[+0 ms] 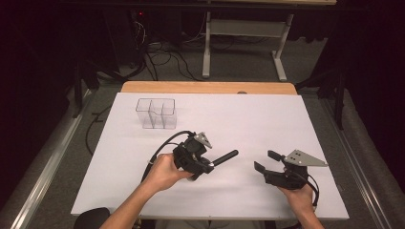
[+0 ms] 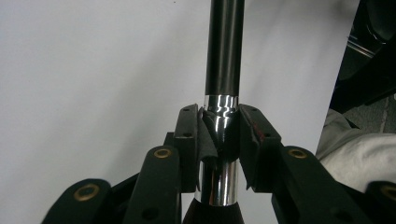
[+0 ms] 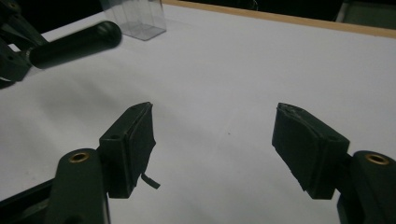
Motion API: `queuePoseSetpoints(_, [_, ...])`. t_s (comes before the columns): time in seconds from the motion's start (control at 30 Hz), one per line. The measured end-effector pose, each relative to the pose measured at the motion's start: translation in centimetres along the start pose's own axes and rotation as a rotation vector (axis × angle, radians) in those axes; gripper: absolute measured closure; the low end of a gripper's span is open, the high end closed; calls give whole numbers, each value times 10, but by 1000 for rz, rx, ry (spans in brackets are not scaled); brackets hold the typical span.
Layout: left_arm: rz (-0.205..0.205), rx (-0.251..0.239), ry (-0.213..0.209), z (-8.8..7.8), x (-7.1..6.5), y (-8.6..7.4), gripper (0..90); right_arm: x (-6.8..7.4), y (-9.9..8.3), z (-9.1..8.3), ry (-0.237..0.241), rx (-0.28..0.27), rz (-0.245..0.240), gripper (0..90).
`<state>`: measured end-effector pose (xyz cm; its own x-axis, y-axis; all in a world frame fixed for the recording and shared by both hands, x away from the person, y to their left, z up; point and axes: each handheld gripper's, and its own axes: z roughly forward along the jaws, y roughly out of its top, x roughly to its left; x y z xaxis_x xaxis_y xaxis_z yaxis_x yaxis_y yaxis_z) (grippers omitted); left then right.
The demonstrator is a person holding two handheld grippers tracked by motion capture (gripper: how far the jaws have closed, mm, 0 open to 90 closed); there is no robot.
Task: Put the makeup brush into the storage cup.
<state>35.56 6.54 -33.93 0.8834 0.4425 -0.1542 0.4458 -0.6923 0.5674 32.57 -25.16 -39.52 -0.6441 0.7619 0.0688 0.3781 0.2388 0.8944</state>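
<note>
Starting on the left: my left gripper has its fingers clamped on a black tool, right at the shiny metal collar. The dark shaft sticks out past the tips and hangs just above the desk, pointing across toward my other hand. My worry is that the collar is smooth and round, so the pads could let it spin or slide out lengthwise if I swing too fast. The long end could also droop and clip the desk.

Up behind it sits a clear plastic organizer with a few compartments, well apart from the tool. If that's where this goes, it looks light enough to tip or skate away on a sloppy entry.

On the right, my right gripper has its fingers wide apart, nothing between them, hovering over bare desk. If I bring it in for a handoff, I could knock the shaft before closing.

The desk is a plain white sheet with a wood edge at the far side. The room's dim: grey carpet, cables, and a white table frame further back
</note>
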Motion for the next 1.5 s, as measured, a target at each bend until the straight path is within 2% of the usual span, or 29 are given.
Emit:
queuePoseSetpoints(0.23, [-5, 14, -20, 7, 2, 1, 705, 16, 9, 2, 27, -6, -66, 325])
queuePoseSetpoints(0.37, [4, 24, -16, 7, 1, 1, 705, 22, 12, 5, 28, 7, -100, 334])
queuePoseSetpoints(0.43, [5, 23, -12, 5, 1, 1, 706, 24, 15, 6, 35, 5, -80, 339])
queuePoseSetpoints(0.57, [0, 28, -3, 4, 2, 0, 706, 28, 22, 10, 49, -1, -83, 354])
queuePoseSetpoints(0.9, [14, 45, 9, 7, 0, 0, 705, 46, 39, 22, 113, 11, -141, 413])
queuePoseSetpoints(1.07, [19, 56, 13, 8, 0, 0, 706, 53, 43, 29, 136, 20, -144, 435])
queuePoseSetpoints(1.23, [23, 57, 12, 9, -1, 1, 706, 57, 46, 33, 149, 22, -147, 451])
queuePoseSetpoints(1.5, [31, 60, 3, 10, -3, 1, 706, 62, 45, 35, 136, 42, -178, 499])
